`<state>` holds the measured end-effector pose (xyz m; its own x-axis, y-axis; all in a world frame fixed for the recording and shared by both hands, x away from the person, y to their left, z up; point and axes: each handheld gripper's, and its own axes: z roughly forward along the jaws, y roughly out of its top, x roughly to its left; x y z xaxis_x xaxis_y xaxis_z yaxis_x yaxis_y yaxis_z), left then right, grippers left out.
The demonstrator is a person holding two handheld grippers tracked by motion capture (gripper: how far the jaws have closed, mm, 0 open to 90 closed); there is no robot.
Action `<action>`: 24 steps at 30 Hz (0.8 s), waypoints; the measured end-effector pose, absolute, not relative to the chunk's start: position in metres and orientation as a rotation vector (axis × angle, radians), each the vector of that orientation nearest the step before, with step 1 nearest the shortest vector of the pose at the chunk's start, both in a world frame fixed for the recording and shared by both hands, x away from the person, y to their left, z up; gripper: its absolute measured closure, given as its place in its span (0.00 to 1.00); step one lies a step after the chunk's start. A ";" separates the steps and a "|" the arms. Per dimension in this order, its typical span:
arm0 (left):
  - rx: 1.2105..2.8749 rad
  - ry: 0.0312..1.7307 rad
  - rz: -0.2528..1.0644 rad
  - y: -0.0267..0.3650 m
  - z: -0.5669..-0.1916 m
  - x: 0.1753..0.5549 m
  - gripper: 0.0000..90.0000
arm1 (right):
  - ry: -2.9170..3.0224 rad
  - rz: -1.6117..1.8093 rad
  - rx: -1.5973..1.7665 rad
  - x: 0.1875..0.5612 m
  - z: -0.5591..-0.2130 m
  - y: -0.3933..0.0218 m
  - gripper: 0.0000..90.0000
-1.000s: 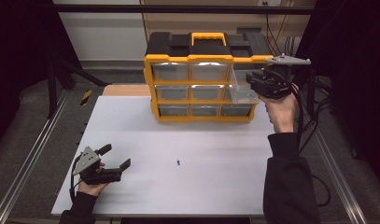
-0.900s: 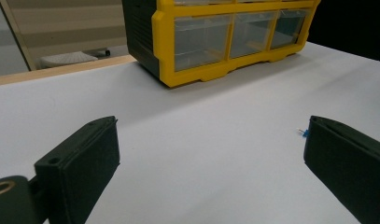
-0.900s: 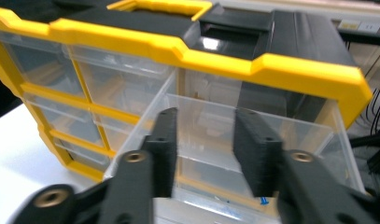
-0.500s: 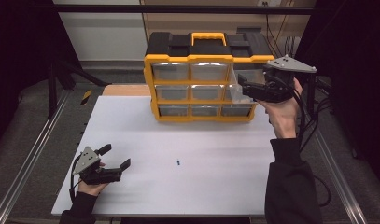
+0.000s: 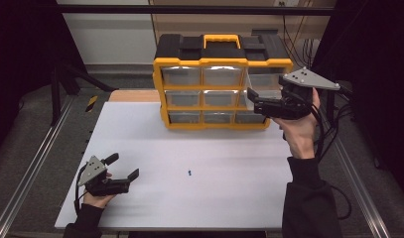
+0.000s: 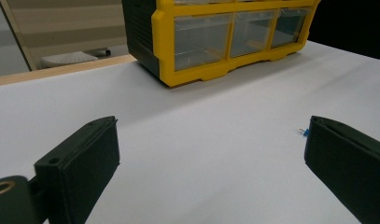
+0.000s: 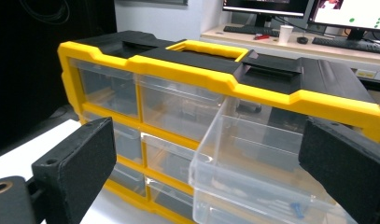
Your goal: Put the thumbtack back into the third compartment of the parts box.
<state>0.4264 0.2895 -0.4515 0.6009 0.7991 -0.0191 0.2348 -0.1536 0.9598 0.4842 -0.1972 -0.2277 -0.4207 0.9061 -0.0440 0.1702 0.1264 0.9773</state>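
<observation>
**Top-right drawer pulled out, both my grippers empty**

The white table carries a yellow and black drawer cabinet at its far edge, three rows of three clear drawers under a yellow carry handle. Most drawers sit flush; through their fronts I cannot tell what they hold. The upper right drawer juts out toward me, and the drawer below it shows a small blue piece near its front.

My right gripper is raised in front of that open drawer, jaws spread wide, touching nothing. My left gripper rests low at the near left of the table, jaws also wide apart and empty.

A tiny blue screw lies alone on the bare table near the middle, well apart from the cabinet, just beside one left jaw in the left gripper view.
</observation>
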 end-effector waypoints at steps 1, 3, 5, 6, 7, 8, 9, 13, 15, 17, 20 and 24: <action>1.695 0.861 0.621 0.289 -0.452 0.426 0.03 | 1.715 1.351 1.045 0.482 -0.229 -0.196 0.05; 1.695 0.864 0.619 0.289 -0.452 0.426 0.03 | 1.719 1.365 1.040 0.479 -0.231 -0.194 0.05; 1.695 0.863 0.619 0.289 -0.452 0.426 0.03 | 1.724 1.372 1.028 0.476 -0.233 -0.190 0.05; 1.695 0.862 0.619 0.289 -0.452 0.426 0.03 | 1.730 1.375 1.023 0.475 -0.234 -0.189 0.06; 1.696 0.861 0.622 0.289 -0.452 0.426 0.03 | 1.733 1.376 1.014 0.474 -0.236 -0.187 0.06; 1.694 0.864 0.620 0.289 -0.452 0.426 0.03 | 1.736 1.380 1.011 0.473 -0.237 -0.185 0.06; 1.694 0.864 0.620 0.289 -0.452 0.426 0.03 | 1.737 1.389 1.005 0.472 -0.238 -0.183 0.06; 1.695 0.861 0.622 0.289 -0.451 0.426 0.03 | 1.749 1.400 0.989 0.469 -0.243 -0.175 0.06; 1.696 0.860 0.622 0.289 -0.451 0.426 0.03 | 1.764 1.399 0.981 0.468 -0.245 -0.171 0.06; 1.696 0.860 0.622 0.289 -0.451 0.426 0.03 | 1.770 1.406 0.974 0.467 -0.248 -0.167 0.06; 1.696 0.860 0.621 0.289 -0.451 0.426 0.03 | 1.782 1.419 0.959 0.465 -0.252 -0.162 0.06; 1.696 0.858 0.621 0.289 -0.451 0.426 0.03 | 1.820 1.436 0.930 0.462 -0.259 -0.154 0.06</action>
<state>0.4262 0.2892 -0.4513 0.6024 0.7980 -0.0171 0.2331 -0.1554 0.9600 0.4620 -0.1535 -0.2590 -0.5505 0.8332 -0.0517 0.1438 0.1556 0.9773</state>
